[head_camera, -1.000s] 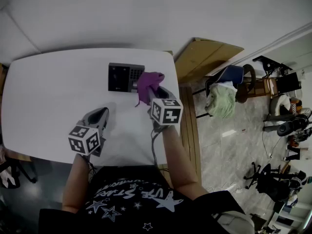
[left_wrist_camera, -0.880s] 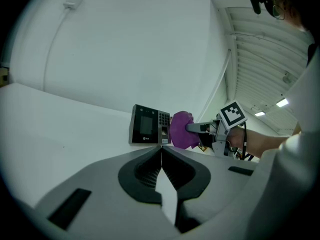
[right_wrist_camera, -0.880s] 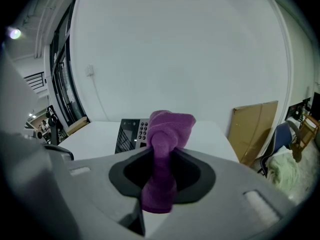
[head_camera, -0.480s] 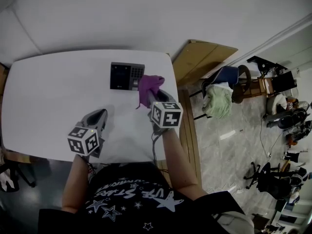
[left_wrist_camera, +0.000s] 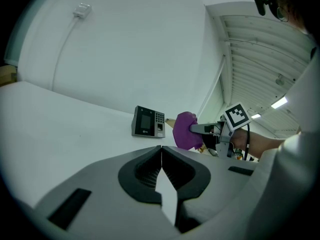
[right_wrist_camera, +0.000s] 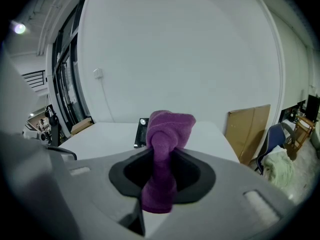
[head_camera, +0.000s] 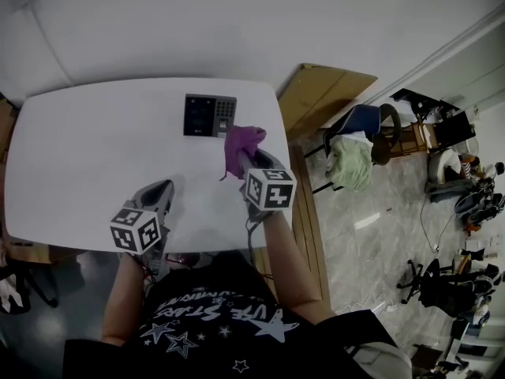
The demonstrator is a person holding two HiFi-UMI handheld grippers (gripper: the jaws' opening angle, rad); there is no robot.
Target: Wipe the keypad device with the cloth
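The black keypad device (head_camera: pixel 209 116) lies flat near the far edge of the white table (head_camera: pixel 79 156); it also shows in the left gripper view (left_wrist_camera: pixel 148 122) and, partly hidden behind the cloth, in the right gripper view (right_wrist_camera: pixel 142 132). My right gripper (head_camera: pixel 246 155) is shut on a bunched purple cloth (head_camera: pixel 241 147) (right_wrist_camera: pixel 164 154), held just right of and nearer than the device, apart from it. The cloth (left_wrist_camera: pixel 186 130) hangs from those jaws in the left gripper view. My left gripper (head_camera: pixel 162 189) hovers over the near left of the table, jaws closed on nothing (left_wrist_camera: pixel 161 159).
The table's right edge is close to the right gripper. Past it, a cardboard sheet (head_camera: pixel 323 93) leans by the wall and a chair with a pale green garment (head_camera: pixel 351 164) stands on the tiled floor. A cable outlet (left_wrist_camera: pixel 81 8) sits on the wall.
The right gripper with the purple cloth has drawn back from the keypad device toward me; the cloth overlapped the device's right side before and is now apart from it. The left gripper has barely moved.
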